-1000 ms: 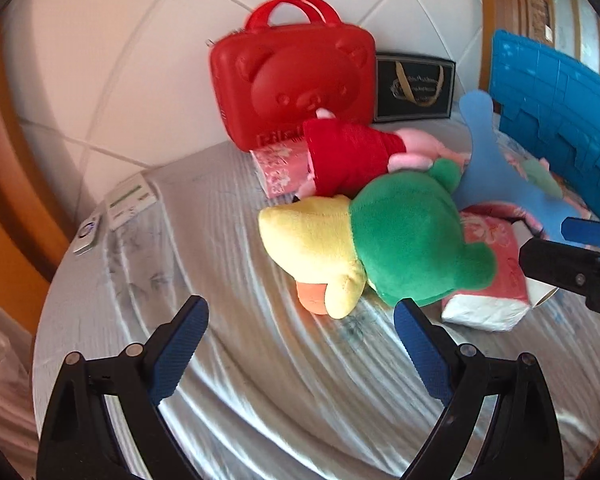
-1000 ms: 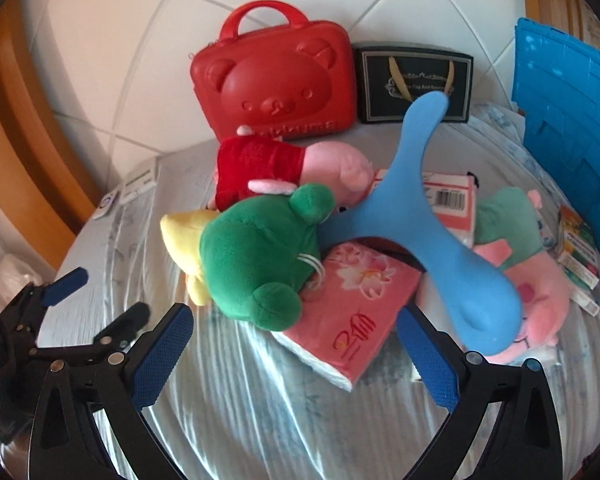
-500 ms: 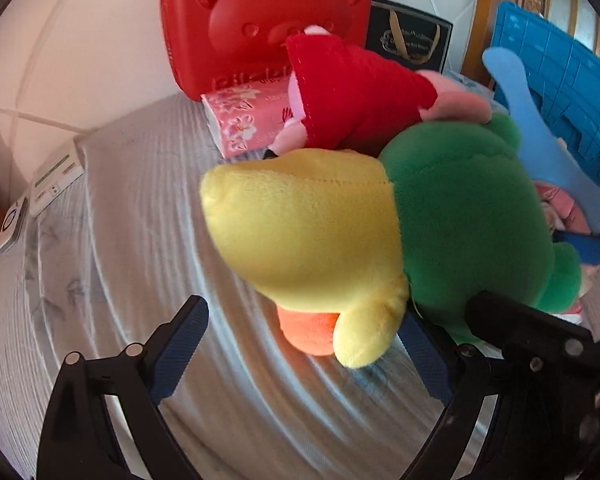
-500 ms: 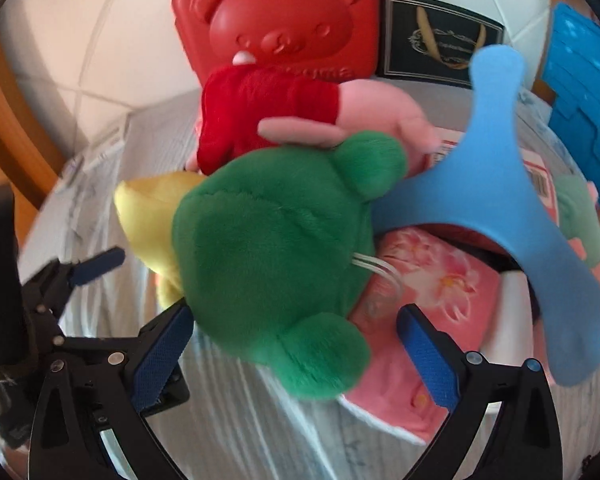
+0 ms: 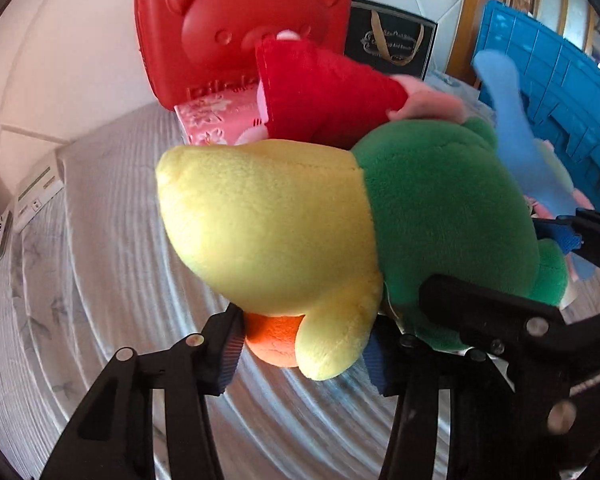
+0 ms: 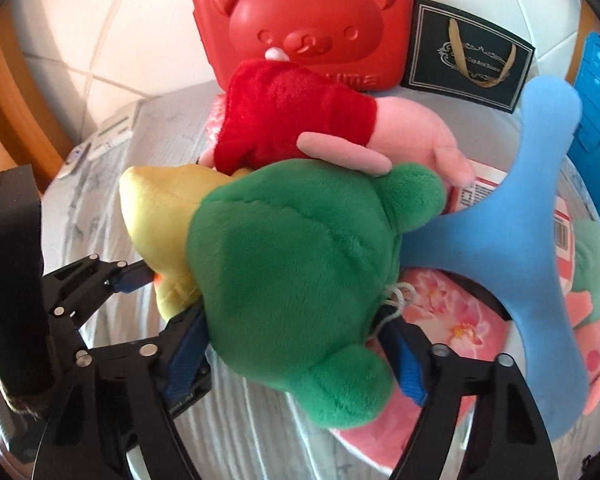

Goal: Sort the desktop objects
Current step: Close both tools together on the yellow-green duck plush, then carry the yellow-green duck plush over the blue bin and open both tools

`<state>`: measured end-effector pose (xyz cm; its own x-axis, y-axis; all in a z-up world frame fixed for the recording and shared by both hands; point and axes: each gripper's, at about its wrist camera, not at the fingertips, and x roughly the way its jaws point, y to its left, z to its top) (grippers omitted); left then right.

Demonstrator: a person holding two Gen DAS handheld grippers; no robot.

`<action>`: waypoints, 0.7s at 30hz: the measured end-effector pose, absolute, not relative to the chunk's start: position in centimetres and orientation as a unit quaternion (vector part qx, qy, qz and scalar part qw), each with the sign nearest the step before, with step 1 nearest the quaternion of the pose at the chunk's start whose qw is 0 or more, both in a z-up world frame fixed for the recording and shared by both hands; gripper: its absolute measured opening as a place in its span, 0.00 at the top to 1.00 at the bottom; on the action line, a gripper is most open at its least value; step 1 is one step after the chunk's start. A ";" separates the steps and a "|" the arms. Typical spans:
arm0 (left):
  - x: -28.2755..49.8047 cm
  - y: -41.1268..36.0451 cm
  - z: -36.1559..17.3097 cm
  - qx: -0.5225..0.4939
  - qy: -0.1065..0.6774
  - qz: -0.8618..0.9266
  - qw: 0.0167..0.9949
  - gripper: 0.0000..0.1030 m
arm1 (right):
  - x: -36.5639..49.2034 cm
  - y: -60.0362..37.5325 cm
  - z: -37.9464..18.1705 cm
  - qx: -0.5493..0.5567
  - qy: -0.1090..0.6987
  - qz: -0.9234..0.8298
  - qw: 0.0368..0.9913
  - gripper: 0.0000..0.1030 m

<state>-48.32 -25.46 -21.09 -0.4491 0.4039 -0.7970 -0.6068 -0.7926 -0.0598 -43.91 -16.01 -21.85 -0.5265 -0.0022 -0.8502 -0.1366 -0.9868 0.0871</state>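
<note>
Both my tongs pinch the green-and-yellow plush mid-counter: left tongs at its orange foot, right tongs on its green head. I lift evenly, clearing the red-dressed pig plush.

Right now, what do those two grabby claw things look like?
Both look alike. The left gripper and the right gripper are black frames with two spread arms, dotted with small silver screws. Each arm ends in a ribbed blue pad. No sleeves or hands show in either view.
</note>
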 end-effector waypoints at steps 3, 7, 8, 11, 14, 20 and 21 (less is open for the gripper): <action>-46.3 -26.0 -19.3 -0.410 0.121 0.854 0.296 0.52 | -42.5 -15.9 -20.5 -0.474 0.080 0.877 0.024 0.24; -43.7 -26.4 -17.1 -0.388 0.116 0.867 0.291 0.52 | -40.0 -16.2 -18.1 -0.451 0.070 0.890 0.013 0.24; -43.5 -26.5 -16.5 -0.383 0.115 0.869 0.290 0.51 | -39.1 -16.2 -17.4 -0.442 0.069 0.894 0.009 0.24; -41.5 -26.4 -14.4 -0.359 0.116 0.881 0.285 0.51 | -37.1 -16.0 -15.5 -0.426 0.066 0.902 0.003 0.24; -40.1 -26.1 -12.7 -0.351 0.114 0.885 0.285 0.52 | -35.2 -15.5 -13.7 -0.412 0.061 0.909 0.000 0.24; -36.9 -24.2 -10.0 -0.324 0.110 0.891 0.299 0.52 | -31.2 -13.4 -10.2 -0.384 0.061 0.921 0.009 0.24; -36.3 -23.8 -9.5 -0.318 0.111 0.891 0.304 0.52 | -30.7 -12.9 -9.7 -0.380 0.061 0.923 0.011 0.24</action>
